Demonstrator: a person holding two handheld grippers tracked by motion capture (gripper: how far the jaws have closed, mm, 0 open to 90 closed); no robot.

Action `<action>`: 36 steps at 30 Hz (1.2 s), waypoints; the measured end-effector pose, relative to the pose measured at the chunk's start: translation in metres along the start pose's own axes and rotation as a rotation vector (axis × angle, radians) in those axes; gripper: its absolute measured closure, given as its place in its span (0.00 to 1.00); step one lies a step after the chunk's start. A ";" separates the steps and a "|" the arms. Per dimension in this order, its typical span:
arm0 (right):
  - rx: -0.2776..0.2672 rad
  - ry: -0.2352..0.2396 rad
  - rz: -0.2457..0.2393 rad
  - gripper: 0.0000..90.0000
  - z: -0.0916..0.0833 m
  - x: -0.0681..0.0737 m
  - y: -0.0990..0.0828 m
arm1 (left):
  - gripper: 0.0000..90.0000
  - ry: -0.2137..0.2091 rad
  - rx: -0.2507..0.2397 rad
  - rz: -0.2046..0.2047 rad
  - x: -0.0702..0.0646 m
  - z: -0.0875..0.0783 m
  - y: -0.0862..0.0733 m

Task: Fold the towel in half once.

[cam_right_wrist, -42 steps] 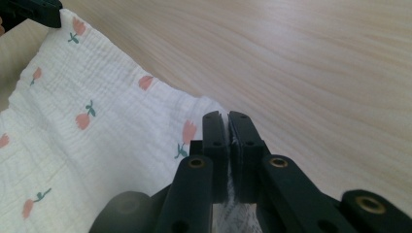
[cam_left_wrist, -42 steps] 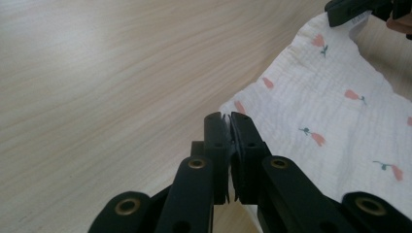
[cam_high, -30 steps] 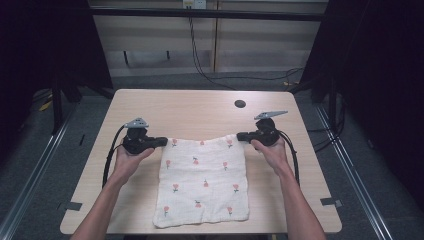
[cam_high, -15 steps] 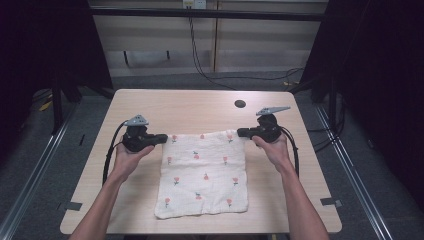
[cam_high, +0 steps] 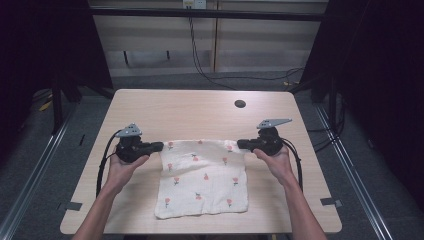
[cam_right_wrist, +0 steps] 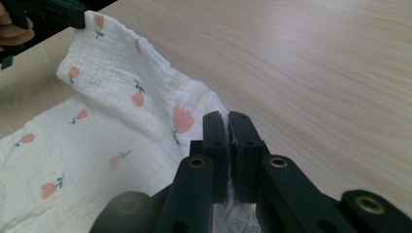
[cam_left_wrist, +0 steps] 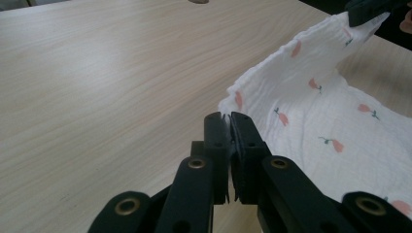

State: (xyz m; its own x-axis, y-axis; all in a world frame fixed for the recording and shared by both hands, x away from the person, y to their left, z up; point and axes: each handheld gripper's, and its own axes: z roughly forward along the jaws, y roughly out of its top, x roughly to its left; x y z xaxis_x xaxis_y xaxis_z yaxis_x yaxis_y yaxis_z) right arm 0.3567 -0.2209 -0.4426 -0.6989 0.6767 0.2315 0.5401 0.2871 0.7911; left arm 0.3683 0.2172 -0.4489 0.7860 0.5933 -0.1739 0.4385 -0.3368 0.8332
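Note:
A white cloth (cam_high: 202,177) printed with small pink flowers lies spread on the wooden table (cam_high: 200,112), its far edge lifted. My left gripper (cam_high: 159,146) is shut on the cloth's far left corner, and my right gripper (cam_high: 241,144) is shut on the far right corner. In the left gripper view the black jaws (cam_left_wrist: 228,119) pinch the cloth (cam_left_wrist: 311,111) edge, with the other gripper holding the opposite corner at top right. The right gripper view has its jaws (cam_right_wrist: 227,119) clamped on the cloth (cam_right_wrist: 121,116), which sags between the two grippers.
A small dark round hole (cam_high: 240,104) sits in the table near its far right. Black cables trail from both grippers toward the person's forearms. Bare wood stretches beyond the cloth's far edge and at both sides.
Both grippers have drawn the cloth's far edge away from the person, sliding the cloth up the table; its near edge now lies farther from the front edge.

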 end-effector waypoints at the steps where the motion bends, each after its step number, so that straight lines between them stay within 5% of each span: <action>1: 0.000 0.000 0.000 0.97 0.000 0.000 0.000 | 0.96 0.000 0.000 0.000 0.000 0.000 0.000; 20: -0.053 0.051 -0.042 0.97 -0.032 0.028 -0.015 | 0.96 -0.049 -0.026 0.083 -0.026 -0.027 0.006; 36: -0.025 0.052 -0.047 0.96 -0.048 0.045 -0.039 | 0.96 -0.081 0.056 0.120 -0.047 -0.035 -0.016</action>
State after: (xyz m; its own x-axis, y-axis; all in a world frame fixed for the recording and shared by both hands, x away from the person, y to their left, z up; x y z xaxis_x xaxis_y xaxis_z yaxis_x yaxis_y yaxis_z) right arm 0.2822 -0.2341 -0.4361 -0.7469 0.6264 0.2229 0.4951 0.3003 0.8153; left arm 0.3091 0.2203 -0.4354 0.8658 0.4861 -0.1187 0.3614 -0.4434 0.8202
